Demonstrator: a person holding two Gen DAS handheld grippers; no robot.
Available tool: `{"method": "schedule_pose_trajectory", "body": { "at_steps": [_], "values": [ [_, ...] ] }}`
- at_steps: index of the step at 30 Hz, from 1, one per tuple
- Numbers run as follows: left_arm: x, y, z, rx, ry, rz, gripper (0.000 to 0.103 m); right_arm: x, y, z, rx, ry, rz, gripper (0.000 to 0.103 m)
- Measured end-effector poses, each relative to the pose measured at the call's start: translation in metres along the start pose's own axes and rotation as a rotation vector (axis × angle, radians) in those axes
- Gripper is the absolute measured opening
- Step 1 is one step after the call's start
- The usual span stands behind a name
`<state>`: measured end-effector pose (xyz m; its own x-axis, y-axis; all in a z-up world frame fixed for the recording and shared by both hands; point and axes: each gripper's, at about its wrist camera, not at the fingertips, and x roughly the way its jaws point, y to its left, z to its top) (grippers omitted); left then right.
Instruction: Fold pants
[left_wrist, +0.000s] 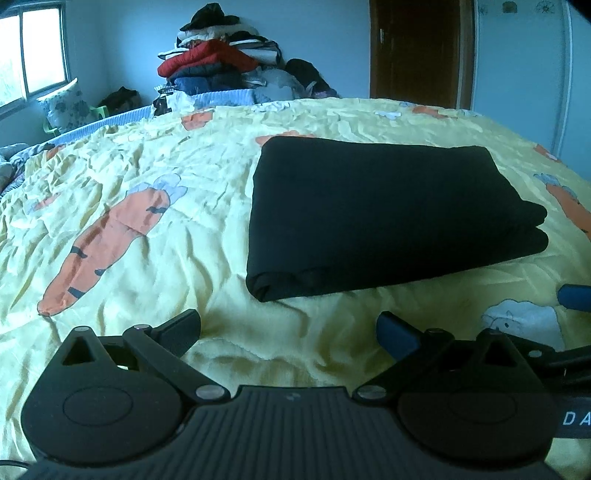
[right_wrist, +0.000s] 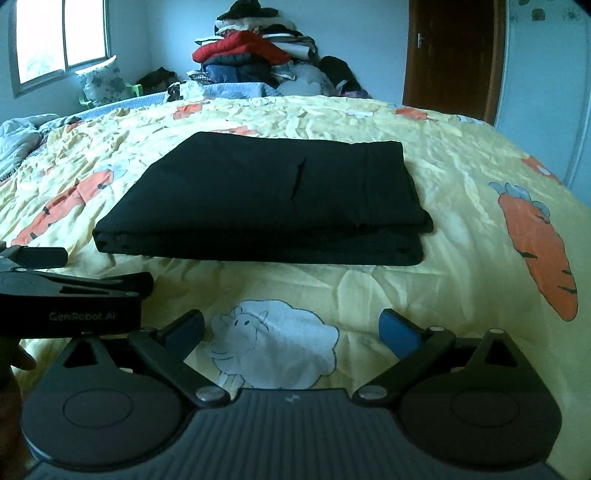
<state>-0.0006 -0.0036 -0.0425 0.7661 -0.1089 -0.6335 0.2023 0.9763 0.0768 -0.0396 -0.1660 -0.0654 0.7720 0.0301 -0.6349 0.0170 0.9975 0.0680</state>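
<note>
The black pants (left_wrist: 384, 218) lie folded in a flat rectangular stack on the yellow carrot-print bedspread (left_wrist: 147, 229). They also show in the right wrist view (right_wrist: 266, 203), with a pocket slit on top. My left gripper (left_wrist: 288, 332) is open and empty, held back from the stack's near edge. My right gripper (right_wrist: 291, 328) is open and empty, over a white sheep print, also short of the pants. The left gripper shows from the side in the right wrist view (right_wrist: 88, 273). A blue fingertip (left_wrist: 574, 297) of the right gripper shows at the left wrist view's right edge.
A pile of clothes (left_wrist: 221, 62) stands beyond the far side of the bed. A window (left_wrist: 33, 51) is at the far left, a brown door (left_wrist: 417, 51) at the far right. A floral pillow (left_wrist: 66, 107) leans by the window.
</note>
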Motion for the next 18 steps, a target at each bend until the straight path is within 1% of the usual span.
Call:
{"method": "schedule_pose_trajectory", "body": {
  "at_steps": [3,7,8,9,10,11,12,13,14,15,16,17,18],
  "values": [
    [0.001,0.0,0.0,-0.004,0.002,-0.003,0.103,-0.001,0.0,0.0,0.0,0.007,-0.003,0.102],
    [0.002,0.003,-0.001,-0.022,0.005,-0.014,0.103,-0.008,-0.004,0.003,0.031,0.046,0.017,0.101],
    [0.002,0.003,-0.001,-0.026,0.007,-0.017,0.103,-0.011,-0.007,0.005,0.049,0.082,0.026,0.101],
    [0.003,0.004,-0.001,-0.031,0.008,-0.02,0.103,-0.015,-0.011,0.007,0.085,0.146,0.05,0.101],
    [0.003,0.005,-0.002,-0.036,0.009,-0.022,0.103,-0.02,-0.017,0.01,0.13,0.21,0.094,0.101],
    [0.003,0.005,-0.002,-0.039,0.01,-0.024,0.103,-0.03,-0.024,0.014,0.193,0.26,0.203,0.101],
    [0.003,0.006,-0.002,-0.042,0.01,-0.024,0.103,-0.039,-0.031,0.017,0.246,0.269,0.316,0.101],
    [0.003,0.005,-0.002,-0.044,0.01,-0.023,0.103,-0.049,-0.039,0.02,0.308,0.268,0.456,0.101],
    [0.003,0.005,-0.002,-0.045,0.01,-0.022,0.103,-0.057,-0.046,0.025,0.358,0.25,0.568,0.101],
    [0.003,0.004,-0.002,-0.045,0.009,-0.021,0.103,-0.063,-0.05,0.029,0.378,0.214,0.605,0.102],
    [0.004,0.004,-0.002,-0.046,0.009,-0.02,0.103,-0.067,-0.052,0.034,0.363,0.154,0.583,0.102],
    [0.004,0.004,-0.002,-0.048,0.01,-0.022,0.103,-0.068,-0.051,0.037,0.312,0.094,0.502,0.103],
    [0.004,0.005,-0.002,-0.05,0.011,-0.024,0.103,-0.064,-0.046,0.039,0.247,0.062,0.372,0.103]
  ]
}}
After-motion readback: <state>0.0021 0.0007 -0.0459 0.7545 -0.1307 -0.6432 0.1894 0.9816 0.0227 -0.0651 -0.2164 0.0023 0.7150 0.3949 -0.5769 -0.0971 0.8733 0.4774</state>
